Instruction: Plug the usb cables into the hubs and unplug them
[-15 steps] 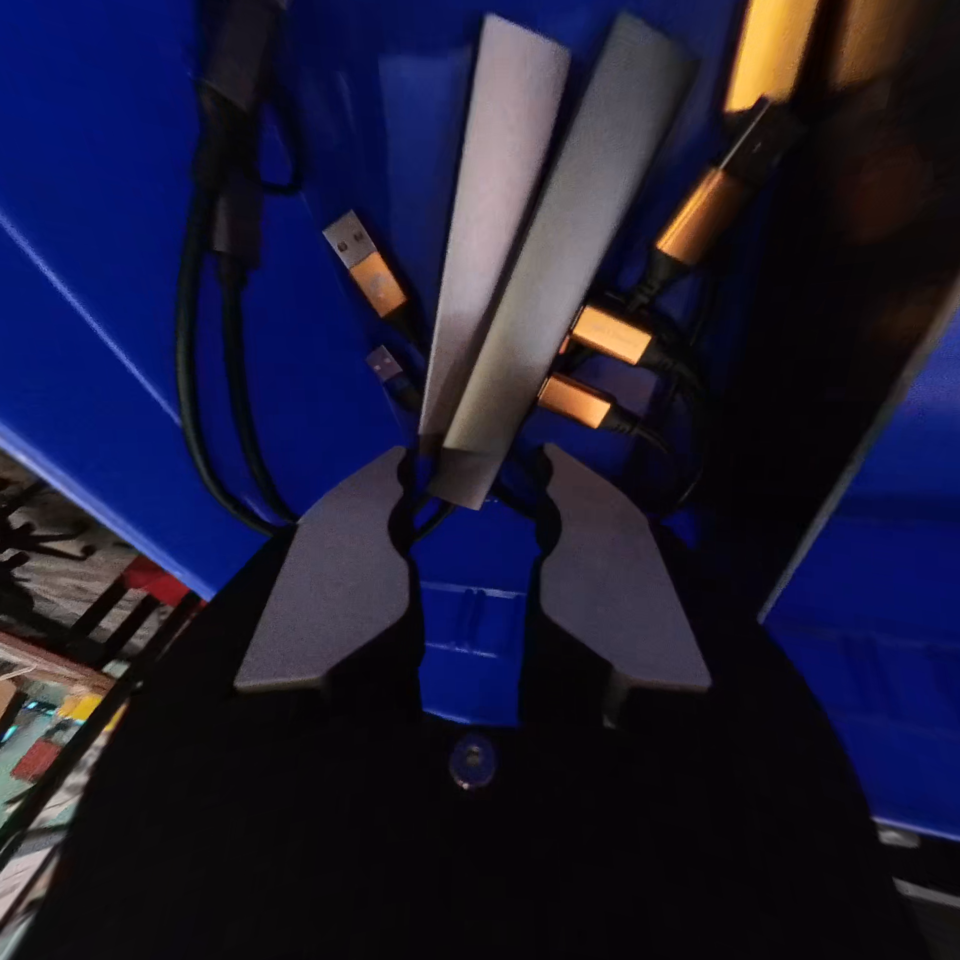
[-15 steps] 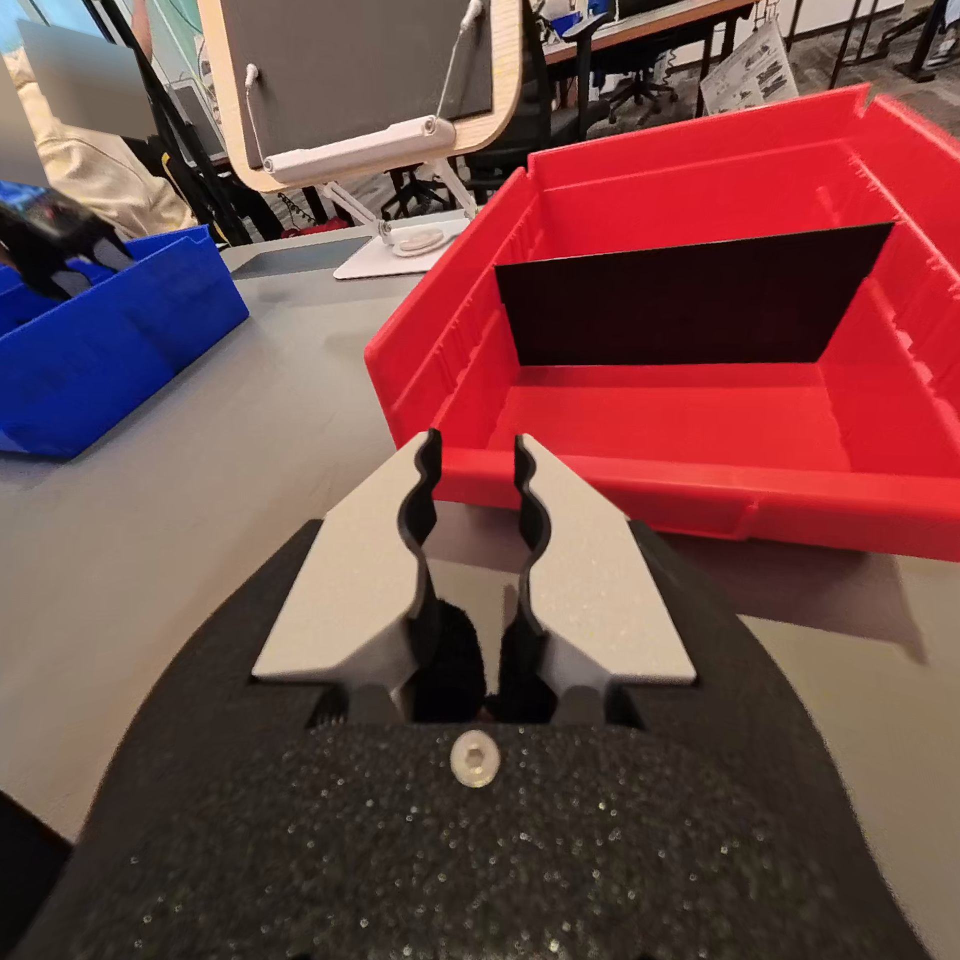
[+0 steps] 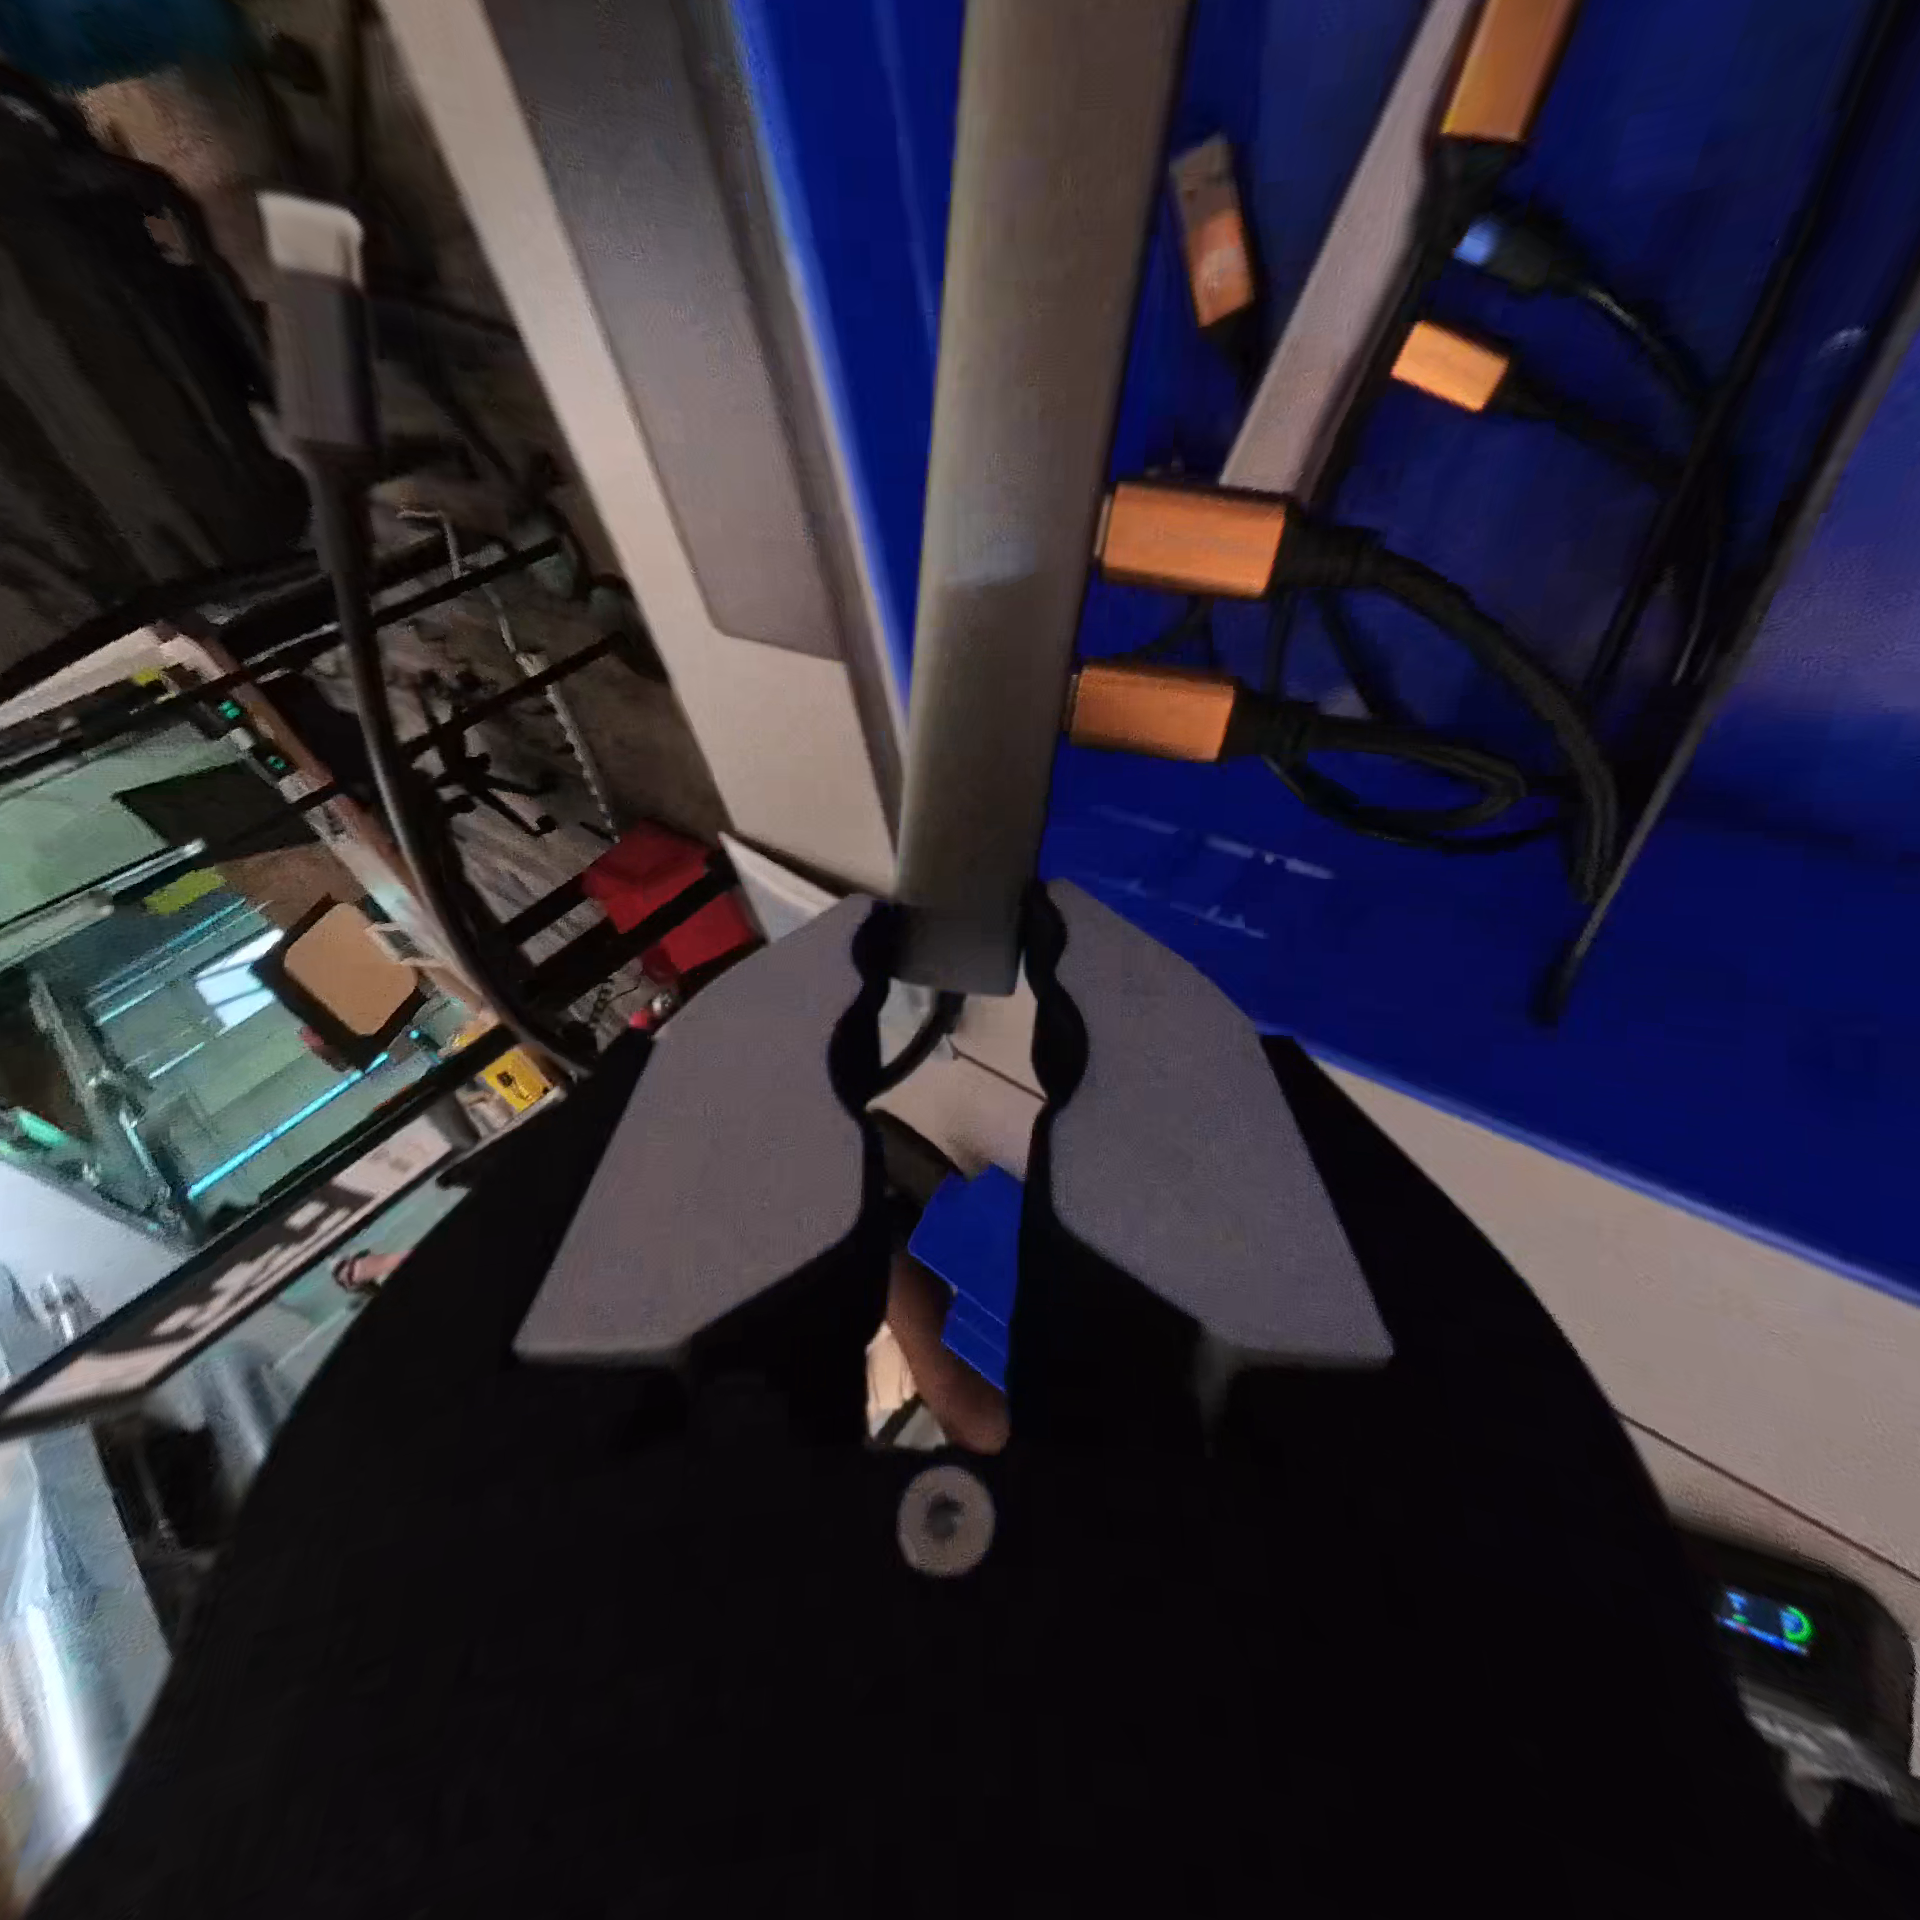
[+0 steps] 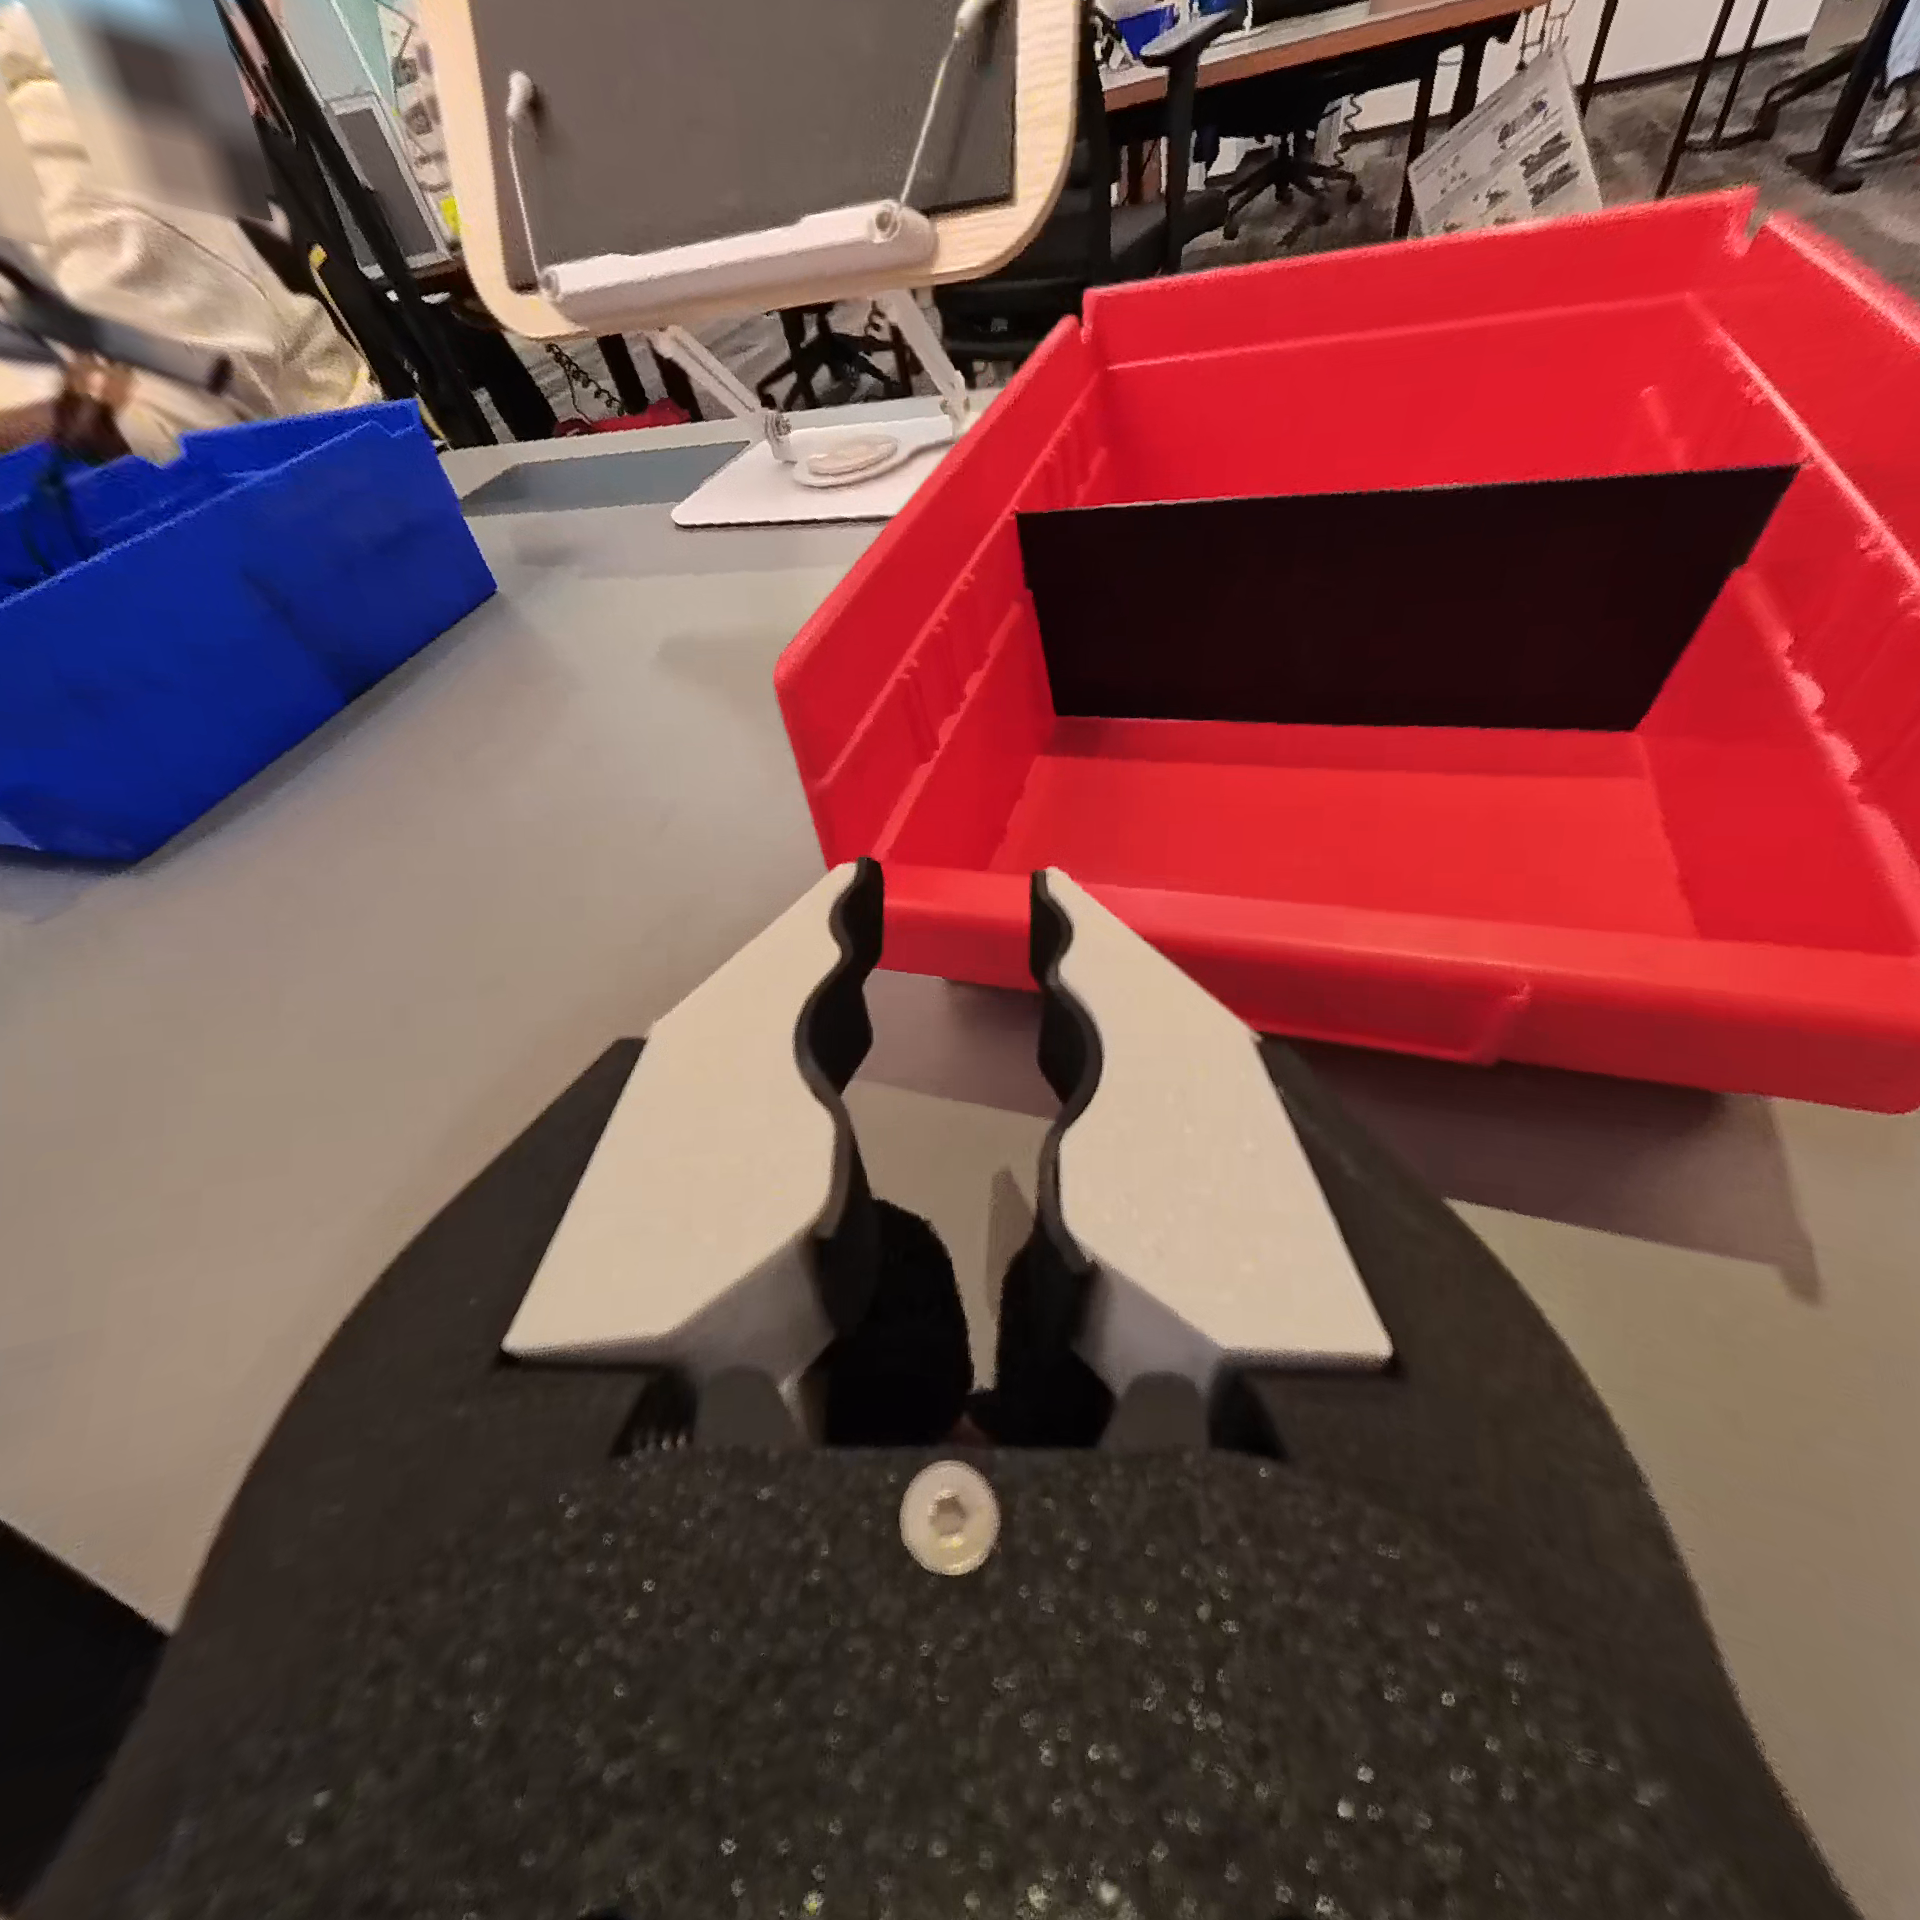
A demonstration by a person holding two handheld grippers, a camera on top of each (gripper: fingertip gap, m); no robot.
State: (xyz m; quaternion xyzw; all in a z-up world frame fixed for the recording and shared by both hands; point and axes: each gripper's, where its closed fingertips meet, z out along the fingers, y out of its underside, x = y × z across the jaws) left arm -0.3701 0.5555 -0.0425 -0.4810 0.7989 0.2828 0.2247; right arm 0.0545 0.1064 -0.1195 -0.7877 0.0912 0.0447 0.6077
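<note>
Left gripper (image 3: 951,914) is clamped on the near end of a long grey bar (image 3: 1023,499), lifted above the blue bin (image 3: 1662,987) with orange-plugged black cables (image 3: 1455,665) hanging from its right edge. Right gripper (image 4: 956,894) is spread with nothing in it over the grey table (image 4: 416,987), just short of the red bin (image 4: 1351,810) with its black divider (image 4: 1371,603). I judge the bar rigid, light and smooth, likely to pivot under the cables' drag; a hold nearer its middle would be steadier.
</note>
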